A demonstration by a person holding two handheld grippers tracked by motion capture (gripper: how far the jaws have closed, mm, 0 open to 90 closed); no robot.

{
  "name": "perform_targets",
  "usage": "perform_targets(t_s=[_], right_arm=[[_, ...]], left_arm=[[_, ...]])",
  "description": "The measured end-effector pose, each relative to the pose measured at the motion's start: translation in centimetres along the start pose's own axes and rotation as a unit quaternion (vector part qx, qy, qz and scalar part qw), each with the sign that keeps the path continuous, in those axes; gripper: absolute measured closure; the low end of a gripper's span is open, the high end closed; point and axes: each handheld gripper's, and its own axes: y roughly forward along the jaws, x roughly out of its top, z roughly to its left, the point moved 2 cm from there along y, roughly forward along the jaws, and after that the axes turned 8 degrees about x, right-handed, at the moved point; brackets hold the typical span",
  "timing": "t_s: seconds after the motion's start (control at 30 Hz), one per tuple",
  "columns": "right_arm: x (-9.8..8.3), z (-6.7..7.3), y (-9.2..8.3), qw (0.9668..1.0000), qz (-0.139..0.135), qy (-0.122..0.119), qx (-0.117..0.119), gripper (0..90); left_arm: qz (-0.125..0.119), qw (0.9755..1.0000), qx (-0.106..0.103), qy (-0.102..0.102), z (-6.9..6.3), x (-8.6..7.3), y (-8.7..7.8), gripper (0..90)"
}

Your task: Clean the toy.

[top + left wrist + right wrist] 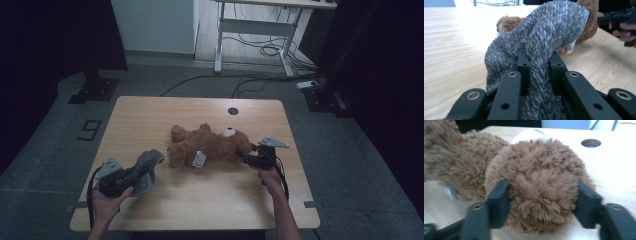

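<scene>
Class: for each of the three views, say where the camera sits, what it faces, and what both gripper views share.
High view: above the person's side, facing the table; both forearms show.
Left gripper view: on the left gripper, jaws shut on the grey fuzzy cloth.
Right gripper view: on the right gripper, jaws around the teddy bear's head.
Shared: the teddy bear.

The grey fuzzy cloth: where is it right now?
In the high view the grey fuzzy cloth sits front-left on the table, clamped in the left gripper, beside the teddy bear.
</scene>
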Motion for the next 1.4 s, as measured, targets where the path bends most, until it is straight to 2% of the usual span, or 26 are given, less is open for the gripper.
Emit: perform_targets(t_s=[0.07, 0.2, 0.37, 0.5, 0.6, 0.73, 0.93, 1.03, 1.13, 1.17, 1.3, 1.4], right_arm=[[-0.1, 0.0, 0.0, 1.0, 0.007, 0.004, 0.002, 56.6], [-0.8, 0.5, -0.4, 0.9999, 0.015, -0.007, -0.002, 65.4], [-1.4, 0.9, -0.9, 1.0, 0.006, -0.007, 0.004, 67.2], [-1.7, 1.4, -1.2, 0.9999, -0.006, -0.005, 0.015, 68.7], [-2.1, 1.6, -1.4, 0.9996, -0.009, -0.012, 0.022, 69.3], [-2.4, 1.7, -1.7, 0.9994, -0.006, -0.015, 0.031, 69.4], [-2.5, 1.7, -1.7, 0.9993, -0.008, -0.014, 0.034, 69.4], [-2.5, 1.8, -1.7, 0.9993, -0.007, -0.014, 0.033, 69.4], [-2.6, 1.7, -1.7, 0.9994, -0.006, -0.013, 0.033, 69.3], [-2.6, 1.7, -1.7, 0.9993, -0.005, -0.012, 0.034, 69.3], [-3.1, 1.4, -1.7, 0.9989, -0.003, -0.007, 0.046, 69.2], [-3.3, 1.3, -1.9, 0.9987, -0.001, -0.008, 0.05, 69.0]], left_arm=[[-0.007, 0.9999, -0.007, -0.001, -0.3, 0.4, 0.2, 75.2], [-0.015, 0.9996, -0.017, 0.015, -1.6, 1.9, 1.1, 75.2], [-0.011, 0.9984, -0.036, 0.042, -3.7, 5.3, 3.3, 75.2], [0.02, 0.997, -0.045, 0.059, -5.7, 7.7, 7.3, 75.2], [0.052, 0.9958, -0.045, 0.06, -6.7, 8.6, 11.0, 75.2], [0.089, 0.9925, -0.059, 0.06, -8.4, 8.1, 14.6, 75.3], [0.078, 0.9905, -0.079, 0.081, -11.4, 7.6, 15.7, 75.3], [0.082, 0.9895, -0.063, 0.101, -12.3, 7.0, 16.1, 75.3], [0.078, 0.9905, -0.051, 0.101, -12.2, 6.2, 16.1, 75.3], [0.079, 0.99, -0.048, 0.106, -12.1, 5.8, 16.1, 75.4], [0.074, 0.9903, -0.051, 0.106, -11.9, 4.8, 15.6, 75.7], [0.068, 0.9905, -0.045, 0.111, -11.6, 4.5, 14.9, 75.7]])
